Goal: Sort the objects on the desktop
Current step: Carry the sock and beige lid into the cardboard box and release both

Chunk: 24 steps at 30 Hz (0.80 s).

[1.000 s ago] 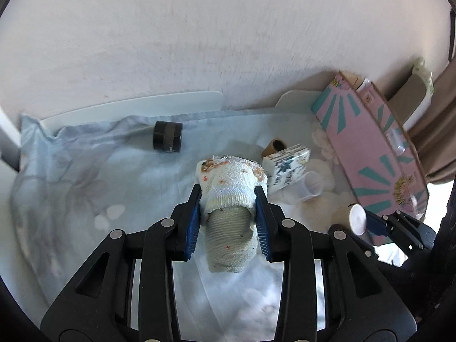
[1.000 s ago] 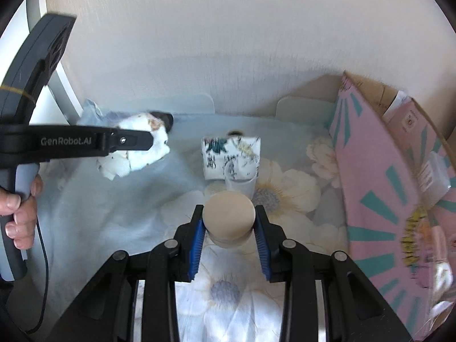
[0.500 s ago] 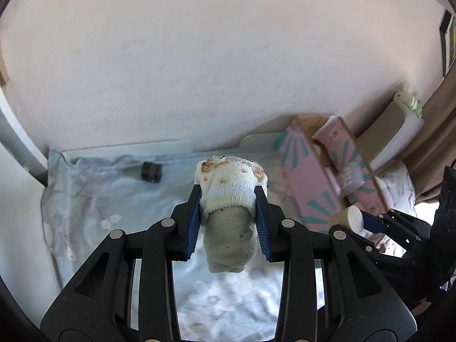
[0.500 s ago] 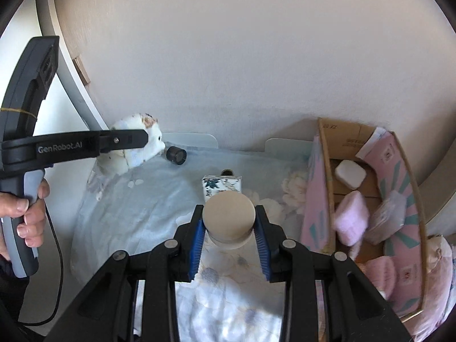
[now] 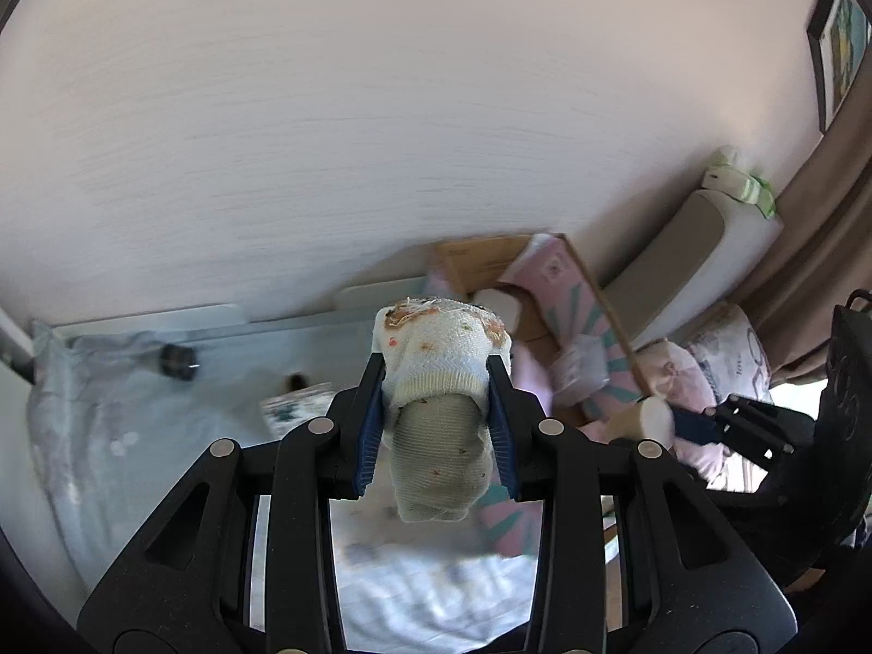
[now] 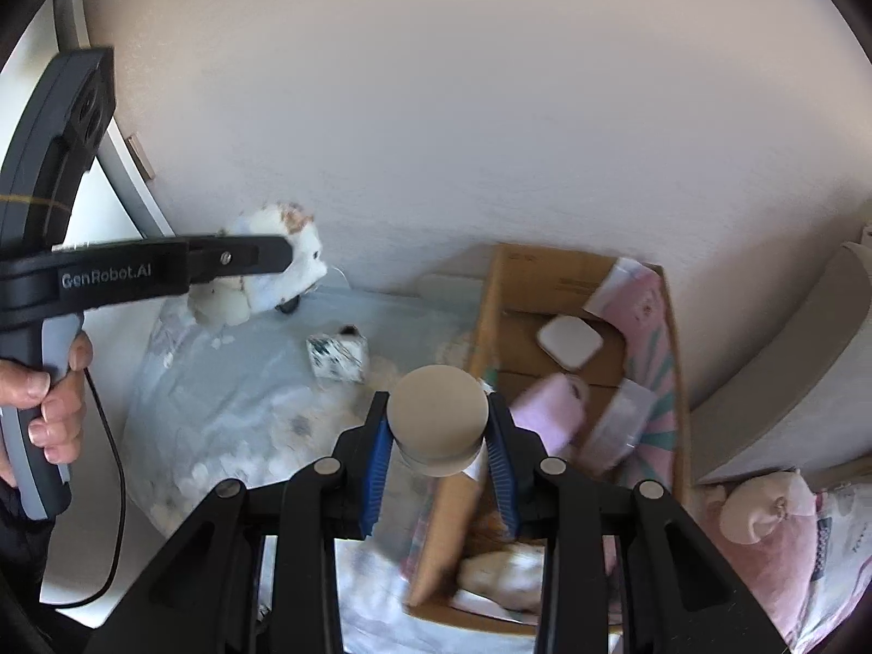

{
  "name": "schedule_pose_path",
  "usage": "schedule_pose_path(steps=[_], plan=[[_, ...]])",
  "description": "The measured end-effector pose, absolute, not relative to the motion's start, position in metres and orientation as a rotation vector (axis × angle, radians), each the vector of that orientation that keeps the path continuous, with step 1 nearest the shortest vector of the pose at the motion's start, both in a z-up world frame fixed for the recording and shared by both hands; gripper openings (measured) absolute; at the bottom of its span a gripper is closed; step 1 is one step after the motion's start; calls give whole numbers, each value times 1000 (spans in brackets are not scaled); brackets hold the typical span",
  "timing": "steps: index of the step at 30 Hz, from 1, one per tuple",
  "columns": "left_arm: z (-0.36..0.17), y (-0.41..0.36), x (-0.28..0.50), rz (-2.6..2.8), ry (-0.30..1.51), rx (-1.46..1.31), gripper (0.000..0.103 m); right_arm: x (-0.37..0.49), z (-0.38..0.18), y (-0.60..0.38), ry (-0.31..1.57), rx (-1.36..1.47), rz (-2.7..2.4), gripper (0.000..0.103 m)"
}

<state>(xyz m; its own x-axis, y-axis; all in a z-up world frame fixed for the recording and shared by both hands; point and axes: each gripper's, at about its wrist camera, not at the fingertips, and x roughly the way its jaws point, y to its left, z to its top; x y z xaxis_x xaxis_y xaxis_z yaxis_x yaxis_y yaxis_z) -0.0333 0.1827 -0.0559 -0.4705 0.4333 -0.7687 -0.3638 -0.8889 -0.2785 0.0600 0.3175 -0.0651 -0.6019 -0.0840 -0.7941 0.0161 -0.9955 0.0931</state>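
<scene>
Cardboard box (image 6: 545, 294) at right holds a white pad (image 6: 569, 340). Left gripper (image 5: 436, 414) pinches a sock (image 5: 438, 381); right gripper (image 6: 438, 438) pinches a round jar (image 6: 438, 417).

Right gripper (image 6: 438, 436) clamping a round beige-lidded jar (image 6: 437, 417) above the cardboard box (image 6: 550, 272) left wall, left gripper (image 6: 272, 256) gripping a sock bundle (image 6: 267, 283) left of the box

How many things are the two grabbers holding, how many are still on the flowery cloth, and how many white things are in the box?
Held in the fingers: 2, a rolled sock and a round beige jar
Left on the cloth: 2, a patterned little box and a small black cylinder
White in the cardboard box: 1, a white square case
Total: 5
</scene>
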Motion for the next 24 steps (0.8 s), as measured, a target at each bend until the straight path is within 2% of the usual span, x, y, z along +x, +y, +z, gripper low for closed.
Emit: schedule_pose_path(steps=[13,24], plan=[[-100,304,-46,2234,-60,-1337,31,86,-98,390,-133,1518,-2658,31],[-145,341,-53,2221,-1,-1429,31,85,-131,413,-181,1562,-2581,31]])
